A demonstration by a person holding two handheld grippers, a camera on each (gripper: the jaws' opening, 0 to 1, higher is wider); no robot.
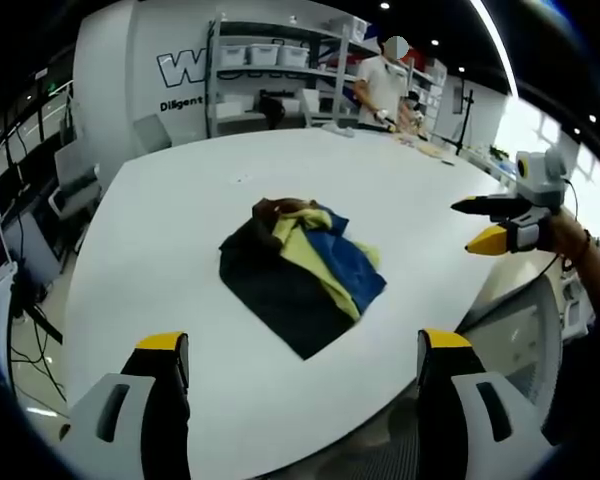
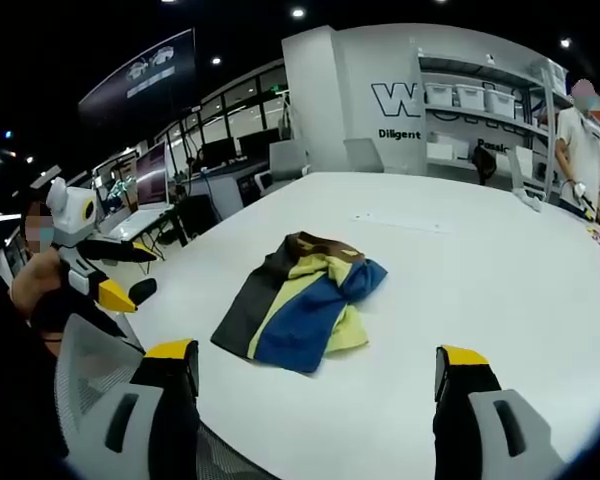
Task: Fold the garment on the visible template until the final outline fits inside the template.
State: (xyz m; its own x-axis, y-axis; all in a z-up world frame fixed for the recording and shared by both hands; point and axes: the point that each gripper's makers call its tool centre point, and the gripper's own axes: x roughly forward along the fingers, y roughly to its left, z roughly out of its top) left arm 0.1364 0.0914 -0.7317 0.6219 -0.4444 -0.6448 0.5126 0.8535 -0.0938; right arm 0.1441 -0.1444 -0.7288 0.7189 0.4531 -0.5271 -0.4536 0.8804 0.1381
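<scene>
the garment (image 1: pixel 302 275) lay bunched in a loose heap near the middle of the white worktop (image 1: pixel 180 240), black, yellow and blue folds piled over one another. no template outline could be made out on the worktop. the left hand-held gripper (image 1: pixel 305 375) hung at the near edge with its jaws spread wide and nothing between them; the garment sat straight ahead of it, well apart. the right hand-held gripper (image 2: pixel 315 385) was likewise open and empty, the heap ahead and slightly left. the heap's long axis ran from far left to near right in the left gripper view. both grippers seemed about equally far off, so either could probably reach in first. a person stood at the shelves (image 1: pixel 270 70) beyond.
</scene>
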